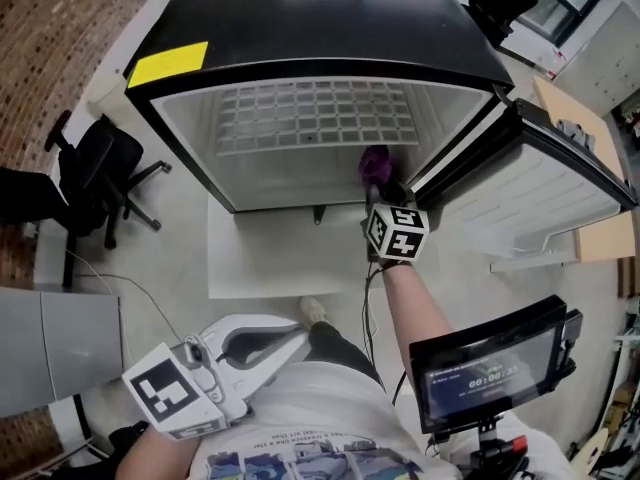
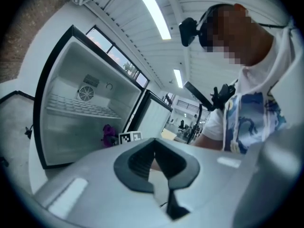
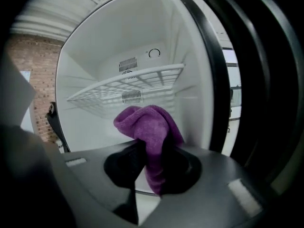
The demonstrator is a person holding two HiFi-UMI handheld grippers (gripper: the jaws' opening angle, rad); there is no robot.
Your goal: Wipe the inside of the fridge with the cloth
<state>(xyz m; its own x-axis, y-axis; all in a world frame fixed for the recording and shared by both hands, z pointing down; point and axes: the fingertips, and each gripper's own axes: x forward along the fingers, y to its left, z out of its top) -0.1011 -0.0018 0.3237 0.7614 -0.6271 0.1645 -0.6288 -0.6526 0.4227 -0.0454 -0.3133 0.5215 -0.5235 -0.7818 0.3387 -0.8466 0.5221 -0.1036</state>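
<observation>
On inspection, the fridge (image 1: 300,18) stood with its door (image 1: 540,178) swung wide to the right and its white compartment bare apart from a wire shelf (image 1: 310,113). The right gripper (image 1: 385,190) was at the mouth of the compartment, on the hinge side, with its jaws clamped on the purple cloth (image 1: 375,164). In the right gripper view the cloth (image 3: 149,127) was pinched at its middle. A bunched head rose above the jaws and a short tail hung below, so its long axis ran roughly upright across the right gripper (image 3: 154,167). The cloth led into the cabinet. The right inner wall lay just beside it, the wire shelf (image 3: 128,87) sat above and further in, and the left wall was well apart. Whether the cloth touched any surface could not be established from either view. The left gripper (image 1: 298,336) was held low against the person's body, well clear of the fridge, with its jaws together and nothing between them; the left gripper view confirmed this (image 2: 153,161). In my assessment the right gripper is the working one, and the nearest surface for a stroke is the right wall, reached by a small sideways shift.
</observation>
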